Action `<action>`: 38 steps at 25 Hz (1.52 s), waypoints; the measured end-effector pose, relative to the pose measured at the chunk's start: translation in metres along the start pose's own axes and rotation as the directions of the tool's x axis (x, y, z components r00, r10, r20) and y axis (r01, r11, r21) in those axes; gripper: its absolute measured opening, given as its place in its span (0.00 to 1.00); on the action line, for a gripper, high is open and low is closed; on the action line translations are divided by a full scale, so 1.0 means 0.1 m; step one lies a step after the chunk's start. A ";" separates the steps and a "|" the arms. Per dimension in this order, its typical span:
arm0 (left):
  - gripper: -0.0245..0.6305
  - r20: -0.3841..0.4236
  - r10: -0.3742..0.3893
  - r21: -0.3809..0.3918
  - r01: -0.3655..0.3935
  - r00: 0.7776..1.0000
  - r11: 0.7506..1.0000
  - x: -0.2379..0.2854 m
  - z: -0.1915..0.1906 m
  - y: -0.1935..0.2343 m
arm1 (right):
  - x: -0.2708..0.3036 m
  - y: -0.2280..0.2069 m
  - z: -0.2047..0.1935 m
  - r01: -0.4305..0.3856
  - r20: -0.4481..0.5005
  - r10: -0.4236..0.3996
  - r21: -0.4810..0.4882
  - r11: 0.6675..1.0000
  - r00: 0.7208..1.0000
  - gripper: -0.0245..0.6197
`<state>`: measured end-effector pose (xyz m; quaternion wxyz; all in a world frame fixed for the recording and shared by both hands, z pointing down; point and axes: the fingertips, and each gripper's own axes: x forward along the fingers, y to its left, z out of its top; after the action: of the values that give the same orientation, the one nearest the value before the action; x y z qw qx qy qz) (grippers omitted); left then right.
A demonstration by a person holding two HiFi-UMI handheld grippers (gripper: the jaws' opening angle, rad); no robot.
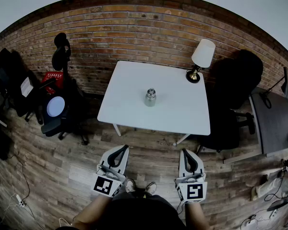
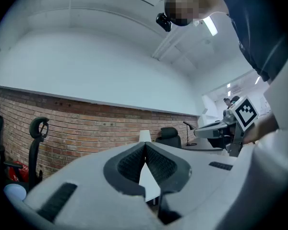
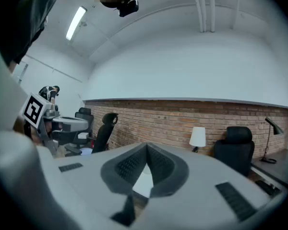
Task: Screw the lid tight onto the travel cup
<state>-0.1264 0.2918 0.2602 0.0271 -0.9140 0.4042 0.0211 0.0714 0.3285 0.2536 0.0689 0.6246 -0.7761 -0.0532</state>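
A silver travel cup point(image 1: 150, 97) with its lid on top stands upright near the middle of the white table point(image 1: 134, 104). Both grippers hang well short of the table, over the wooden floor in front of the person. My left gripper point(image 1: 122, 148) is shut with nothing between its jaws, and its own view shows the pads pressed together point(image 2: 145, 145). My right gripper point(image 1: 186, 152) is likewise shut and empty point(image 3: 146, 147). In both gripper views the jaws cover the cup; only a patch of the white tabletop point(image 3: 143, 184) shows through.
A table lamp point(image 1: 201, 59) stands at the table's far right corner. Black office chairs stand at the left point(image 1: 61, 54) and right point(image 1: 237, 80). A grey desk point(image 1: 273, 121) is further right, a red crate point(image 1: 53, 78) at the left, and a brick wall point(image 1: 144, 28) behind.
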 end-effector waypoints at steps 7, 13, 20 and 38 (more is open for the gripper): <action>0.07 0.023 0.026 0.065 -0.027 0.999 0.998 0.02 0.02 -0.05 | -0.01 -0.09 -0.08 -0.032 0.004 0.032 0.008 0.999 0.999 0.06; 0.07 -0.002 0.075 0.066 -0.075 0.997 0.995 0.01 -0.01 -0.16 | -0.01 -0.22 -0.17 -0.083 0.041 0.081 0.057 0.995 0.996 0.06; 0.07 -0.060 0.104 0.034 -0.102 0.993 0.994 0.03 -0.15 -0.20 | 0.08 -0.27 -0.38 -0.106 0.015 0.105 0.091 0.990 0.994 0.06; 0.07 -0.016 0.024 -0.056 -0.025 1.000 0.998 1.45 -0.49 1.04 | 1.71 -0.54 -0.46 -0.072 -0.097 0.074 0.029 0.997 0.992 0.06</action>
<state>-0.1056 0.1117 0.2965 -0.0018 -0.9095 0.4148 0.0257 0.0956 0.1500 0.2971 0.1009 0.5985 -0.7947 -0.0099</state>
